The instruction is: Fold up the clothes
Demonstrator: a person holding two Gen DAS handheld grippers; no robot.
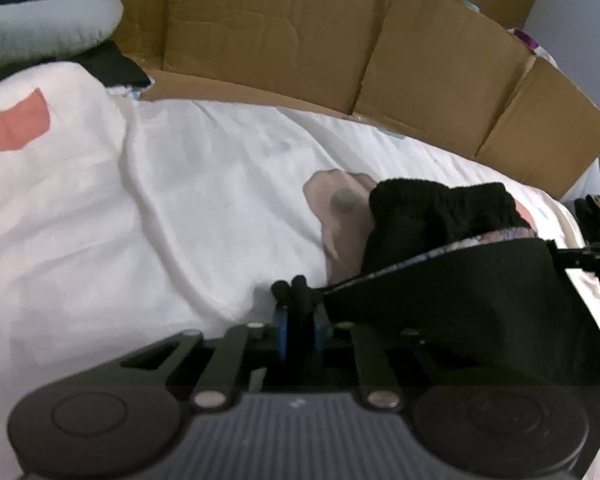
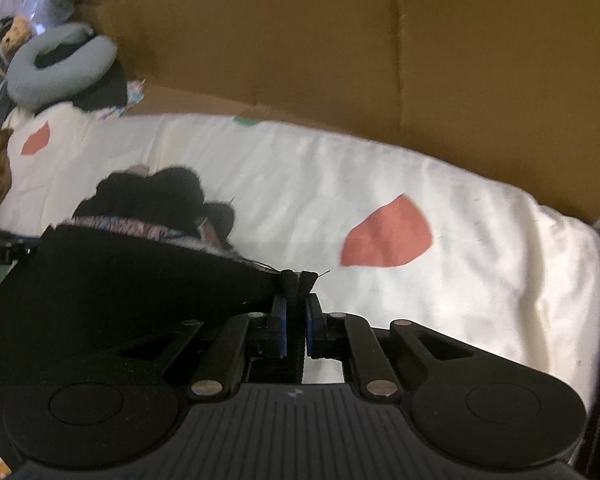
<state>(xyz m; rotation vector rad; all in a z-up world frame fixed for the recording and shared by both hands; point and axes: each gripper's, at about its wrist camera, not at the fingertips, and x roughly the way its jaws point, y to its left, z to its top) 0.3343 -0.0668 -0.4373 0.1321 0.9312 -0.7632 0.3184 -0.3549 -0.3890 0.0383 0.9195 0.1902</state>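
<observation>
Above the white bedsheet (image 2: 380, 168) I hold a black garment (image 1: 440, 304) stretched between both grippers, left gripper (image 1: 294, 282) and right gripper (image 2: 299, 278) each clenched on an edge. How many folds are made, I cannot judge.
</observation>
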